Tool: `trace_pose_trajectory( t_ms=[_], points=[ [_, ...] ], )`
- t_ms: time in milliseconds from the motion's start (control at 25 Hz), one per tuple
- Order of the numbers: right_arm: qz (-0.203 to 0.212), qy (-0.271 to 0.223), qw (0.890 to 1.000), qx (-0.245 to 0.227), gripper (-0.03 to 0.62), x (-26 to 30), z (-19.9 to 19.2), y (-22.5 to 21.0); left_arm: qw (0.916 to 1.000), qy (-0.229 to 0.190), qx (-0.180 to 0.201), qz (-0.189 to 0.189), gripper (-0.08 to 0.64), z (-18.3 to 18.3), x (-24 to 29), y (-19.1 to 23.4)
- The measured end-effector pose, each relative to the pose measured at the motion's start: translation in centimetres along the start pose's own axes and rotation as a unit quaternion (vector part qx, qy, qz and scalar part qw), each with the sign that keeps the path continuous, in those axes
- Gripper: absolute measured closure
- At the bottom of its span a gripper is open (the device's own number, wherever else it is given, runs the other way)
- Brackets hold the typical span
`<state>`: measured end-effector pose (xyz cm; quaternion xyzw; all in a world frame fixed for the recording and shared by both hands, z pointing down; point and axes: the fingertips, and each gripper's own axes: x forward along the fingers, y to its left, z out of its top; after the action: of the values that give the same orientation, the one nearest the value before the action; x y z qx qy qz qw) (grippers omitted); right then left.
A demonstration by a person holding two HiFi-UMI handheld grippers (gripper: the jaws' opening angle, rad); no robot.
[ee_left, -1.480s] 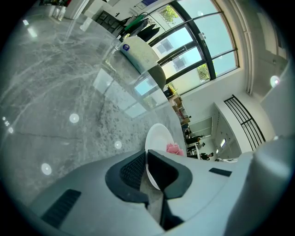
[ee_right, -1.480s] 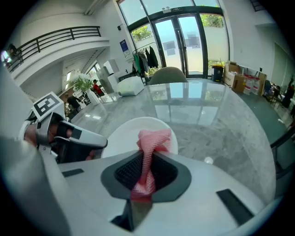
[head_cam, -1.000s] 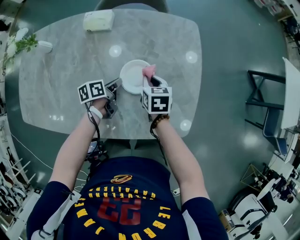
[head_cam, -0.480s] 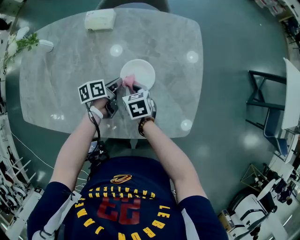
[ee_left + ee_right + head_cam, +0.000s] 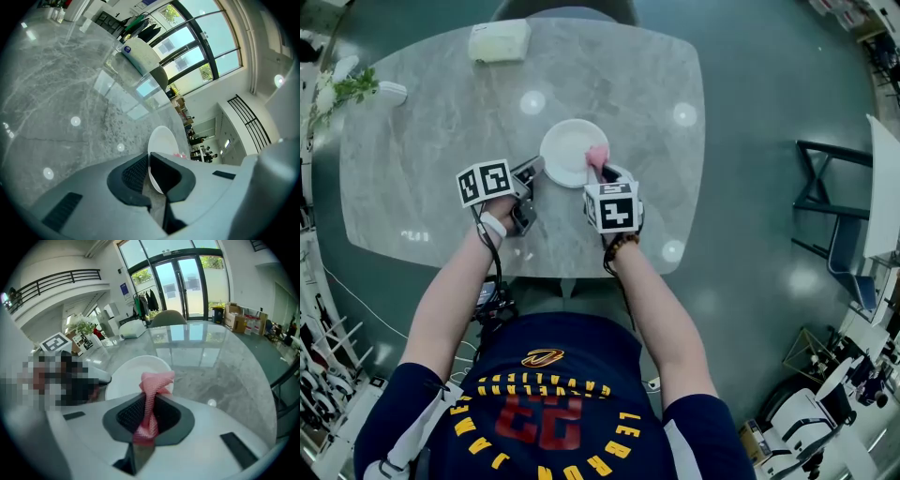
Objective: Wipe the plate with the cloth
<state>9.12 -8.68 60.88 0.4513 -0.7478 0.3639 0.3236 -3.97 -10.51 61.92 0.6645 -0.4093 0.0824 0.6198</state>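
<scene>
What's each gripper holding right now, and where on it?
Right gripper pinches the pink cloth near its lower end; the bunched end sticks out over the plate. Left gripper clamps the plate by its rim.

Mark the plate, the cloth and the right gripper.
plate (image 5: 566,150): head view, bare white centre.
cloth (image 5: 597,155): head view, middle of the pink bunch.
right gripper (image 5: 150,396): right gripper view, midway between fingertips.
</scene>
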Motion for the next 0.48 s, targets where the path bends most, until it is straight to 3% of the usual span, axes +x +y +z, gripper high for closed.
trace_pose_trajectory(
  t_ms=[120, 240, 480],
  points=[
    [-0.024, -0.019, 0.999, 0.022, 0.552, -1.3, 0.8, -2.0, 1.0000, 0.001, 0.000, 0.001, 0.543, 0.0, 0.0, 0.1],
    [-0.030, -0.040, 0.999, 0.005, 0.551, -2.1, 1.9, -1.5, 1.0000, -0.001, -0.008, 0.001, 0.543, 0.0, 0.0, 0.4],
    [0.023, -0.035, 0.999, -0.035, 0.552, -1.0, 1.8, 5.4, 1.0000, -0.001, -0.008, 0.001, 0.543, -0.3, -0.6, 0.6]
  ],
)
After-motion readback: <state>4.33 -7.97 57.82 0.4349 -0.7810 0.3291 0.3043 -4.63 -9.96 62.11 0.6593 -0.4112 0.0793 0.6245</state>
